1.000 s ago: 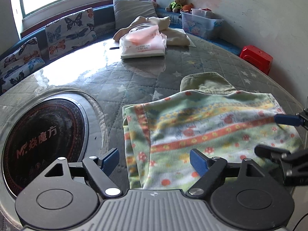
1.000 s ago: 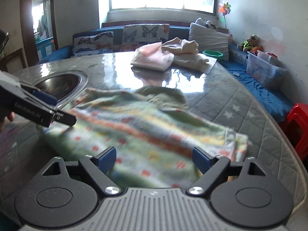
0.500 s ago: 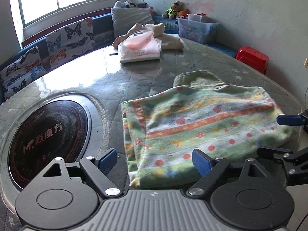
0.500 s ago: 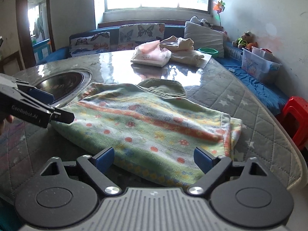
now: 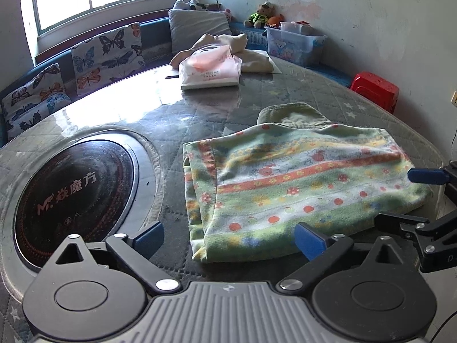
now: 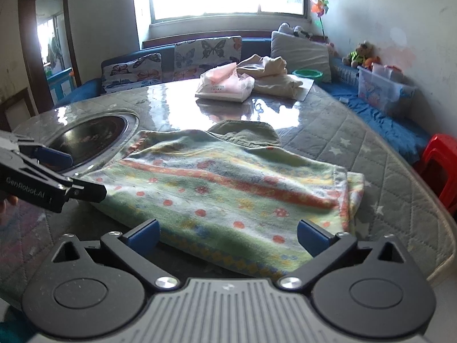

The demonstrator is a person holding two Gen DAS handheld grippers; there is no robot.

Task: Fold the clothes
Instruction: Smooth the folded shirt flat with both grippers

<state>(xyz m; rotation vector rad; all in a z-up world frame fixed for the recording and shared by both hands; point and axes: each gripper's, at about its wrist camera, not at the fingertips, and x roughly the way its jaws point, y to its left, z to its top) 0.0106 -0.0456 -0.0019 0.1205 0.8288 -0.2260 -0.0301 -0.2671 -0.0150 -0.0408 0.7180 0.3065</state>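
A green patterned towel-like cloth (image 5: 300, 183) lies folded flat on the round table, over an olive garment (image 5: 291, 114) that pokes out behind it. It also shows in the right wrist view (image 6: 228, 188), with the olive garment (image 6: 245, 134) behind. My left gripper (image 5: 228, 237) is open and empty, just short of the cloth's near edge. My right gripper (image 6: 227, 235) is open and empty at the cloth's other side. Each gripper shows in the other's view: the right one (image 5: 411, 197), the left one (image 6: 77, 171).
A round inset hotplate (image 5: 68, 194) sits in the table at the left. A pink tissue pack (image 5: 211, 68) and beige clothes (image 5: 248, 54) lie at the far side. A red stool (image 5: 374, 88) and a plastic bin (image 5: 294, 45) stand beyond the table.
Both grippers have drawn back from the cloth, which now lies folded and still. Both stay open.
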